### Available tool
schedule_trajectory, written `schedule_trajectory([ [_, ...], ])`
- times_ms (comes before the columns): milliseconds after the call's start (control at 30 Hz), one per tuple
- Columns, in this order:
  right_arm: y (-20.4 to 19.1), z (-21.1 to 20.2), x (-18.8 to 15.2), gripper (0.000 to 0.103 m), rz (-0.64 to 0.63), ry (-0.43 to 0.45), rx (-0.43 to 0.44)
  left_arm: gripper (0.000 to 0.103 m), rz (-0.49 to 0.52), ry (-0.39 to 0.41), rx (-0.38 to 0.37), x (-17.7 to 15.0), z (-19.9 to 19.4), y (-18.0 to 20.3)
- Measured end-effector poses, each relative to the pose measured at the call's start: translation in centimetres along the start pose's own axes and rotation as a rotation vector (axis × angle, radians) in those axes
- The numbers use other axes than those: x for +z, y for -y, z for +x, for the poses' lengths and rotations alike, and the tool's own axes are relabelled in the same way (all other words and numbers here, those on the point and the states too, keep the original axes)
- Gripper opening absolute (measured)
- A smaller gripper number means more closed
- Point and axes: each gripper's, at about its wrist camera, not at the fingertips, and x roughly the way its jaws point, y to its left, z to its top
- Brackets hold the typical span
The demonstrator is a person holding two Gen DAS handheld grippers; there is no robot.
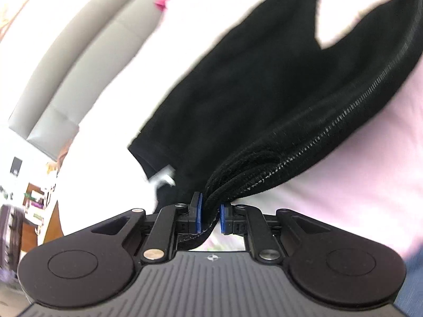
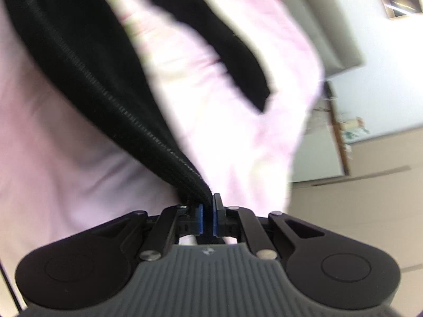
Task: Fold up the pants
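Black pants (image 1: 238,84): the landmark item, lifted clear of a pale pink sheet (image 1: 357,158) and strung between both tools, ribbed waistband bunched at each grip.

Left gripper (image 1: 210,215): blue pads clamped on the waistband bunch; cloth fans up and away from the jaws, a hemmed leg edge hanging to the left of the grip.

Right gripper (image 2: 207,218): pads pressed together on the other waistband end; the band runs up-left from the jaws, a loose black strip dangling beyond it.

White tag (image 1: 165,177): sewn at the hem, beside the left grip; blurred, no writing readable.

Small emblem on each tool body; not legible.

Grey padded headboard (image 1: 66,66): behind the pants, past the sheet.

Cluttered shelves (image 1: 37,198): left of the pants, too blurred to itemise.

Beige floor (image 2: 370,198): right of the sheet edge.
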Motion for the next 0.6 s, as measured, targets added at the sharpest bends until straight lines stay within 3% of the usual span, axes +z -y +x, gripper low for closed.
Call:
schedule_trajectory([
  [167, 6.0, 0.0, 4.0, 0.000, 0.128, 0.000, -0.111, 0.014, -0.128, 0.005, 0.002, 6.3, 0.1, -6.1],
  [300, 9.6, 3.1, 9.3, 0.000, 0.186, -0.022, -0.150, 0.014, -0.194, -0.059, -0.019, 11.7, 3.9, -10.4],
  [400, 11.9, 7.6, 13.2, 0.000, 0.181, -0.058, -0.153, 0.014, -0.215, -0.108, -0.018, 14.1, 7.3, -12.5],
  [433, 13.2, 11.3, 15.5, 0.000, 0.174, -0.076, -0.149, 0.014, -0.209, -0.119, -0.011, 14.9, 8.7, -12.8],
  [600, 14.1, 20.9, 22.3, 0.000, 0.146, -0.135, -0.144, 0.014, -0.186, -0.237, -0.009, 17.6, 18.0, -13.2],
])
